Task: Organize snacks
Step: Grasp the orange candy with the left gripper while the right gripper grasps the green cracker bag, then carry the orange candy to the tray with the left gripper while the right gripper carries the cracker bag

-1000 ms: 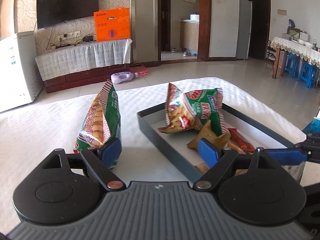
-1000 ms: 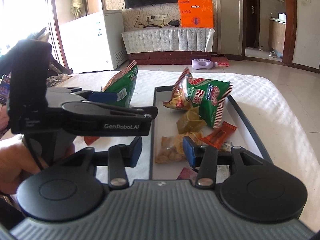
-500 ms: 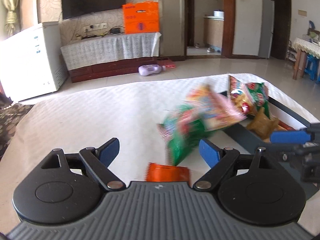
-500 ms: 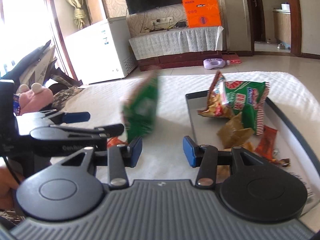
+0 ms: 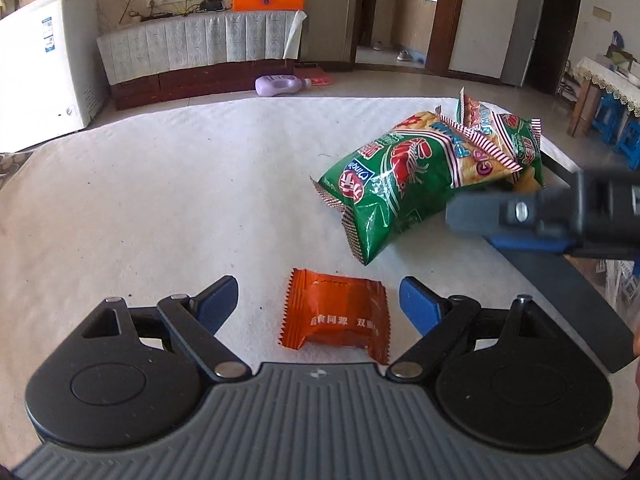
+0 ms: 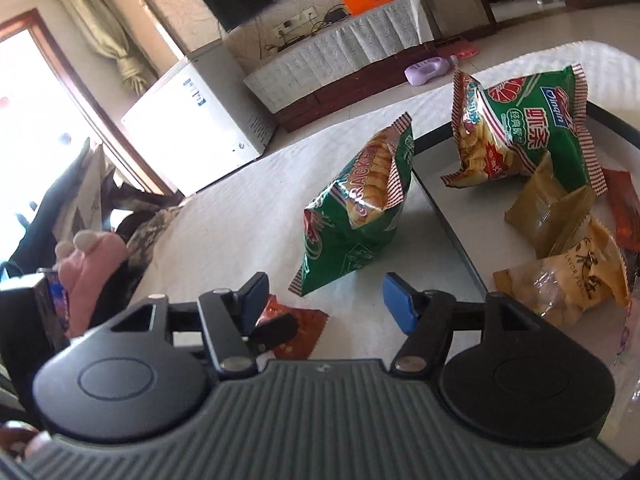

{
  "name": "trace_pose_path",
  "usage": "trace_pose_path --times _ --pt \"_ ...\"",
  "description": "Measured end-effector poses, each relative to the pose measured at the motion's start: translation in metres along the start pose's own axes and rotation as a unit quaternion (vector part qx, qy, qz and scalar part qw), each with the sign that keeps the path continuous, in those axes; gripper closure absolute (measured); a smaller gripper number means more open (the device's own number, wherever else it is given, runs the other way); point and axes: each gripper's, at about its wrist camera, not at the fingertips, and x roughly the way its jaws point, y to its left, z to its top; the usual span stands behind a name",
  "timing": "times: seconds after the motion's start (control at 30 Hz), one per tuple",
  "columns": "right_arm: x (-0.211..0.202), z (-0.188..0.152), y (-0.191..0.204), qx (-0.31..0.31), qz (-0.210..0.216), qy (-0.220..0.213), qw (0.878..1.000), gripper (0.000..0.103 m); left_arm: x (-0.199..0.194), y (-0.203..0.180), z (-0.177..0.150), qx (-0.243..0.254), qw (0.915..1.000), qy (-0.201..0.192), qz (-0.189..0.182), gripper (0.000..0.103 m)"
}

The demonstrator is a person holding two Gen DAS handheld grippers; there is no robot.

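Note:
A small orange packet (image 5: 334,314) lies flat on the white tablecloth between the fingers of my left gripper (image 5: 318,300), which is open and not touching it. A green cracker bag (image 5: 400,184) leans against the dark tray's rim (image 5: 560,276). My right gripper (image 6: 328,300) is opening its jaws just short of that green cracker bag (image 6: 356,216), with nothing between the pads. The tray (image 6: 448,216) holds another green bag (image 6: 532,132), tan packets (image 6: 548,208) and a red-orange packet (image 6: 624,208). From the left wrist, my right gripper (image 5: 540,216) shows blurred at the right.
The tablecloth's far edge drops to a tiled floor with a purple bottle (image 5: 280,84). A white freezer (image 5: 44,68) and a TV stand (image 5: 200,52) stand beyond. A pink plush toy (image 6: 92,264) sits off the table's left side.
My left gripper swung left from the tray to the orange packet. The green cracker bag went from upright to leaning on the tray's rim. My right gripper rolled and its jaws widened.

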Motion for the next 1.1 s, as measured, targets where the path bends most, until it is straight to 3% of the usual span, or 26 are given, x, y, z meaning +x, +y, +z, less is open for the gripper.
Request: trace_pose_path --times 0.17,0.4,0.53,0.6,0.67,0.83,1.1 --pt "0.014 0.006 -0.012 0.067 -0.011 -0.027 0.997 0.031 0.016 -0.005 -0.006 0.004 0.9999 0.014 -0.004 0.013" --pt "0.04 0.016 -0.005 0.067 -0.033 -0.04 0.996 0.022 0.027 -0.015 -0.004 0.022 0.9997 0.006 0.004 0.014" --pt "0.052 0.015 0.002 0.036 -0.049 -0.046 0.997 0.023 0.026 -0.012 -0.002 0.028 0.9995 -0.002 0.012 0.032" --pt "0.055 0.014 0.005 0.01 -0.053 -0.043 0.998 0.03 0.025 -0.01 -0.001 0.028 0.9996 -0.006 0.009 0.043" --pt "0.056 0.013 0.01 -0.03 -0.055 -0.039 0.997 0.036 0.025 -0.009 0.0 0.031 0.9995 -0.008 0.004 0.045" --pt "0.042 0.017 0.015 -0.063 -0.038 -0.05 0.996 0.042 0.02 -0.012 0.001 0.041 0.999 -0.02 0.001 0.059" --pt "0.004 0.018 0.013 -0.084 -0.016 -0.066 0.994 0.047 0.018 -0.015 0.005 0.032 0.9991 -0.026 0.009 0.062"
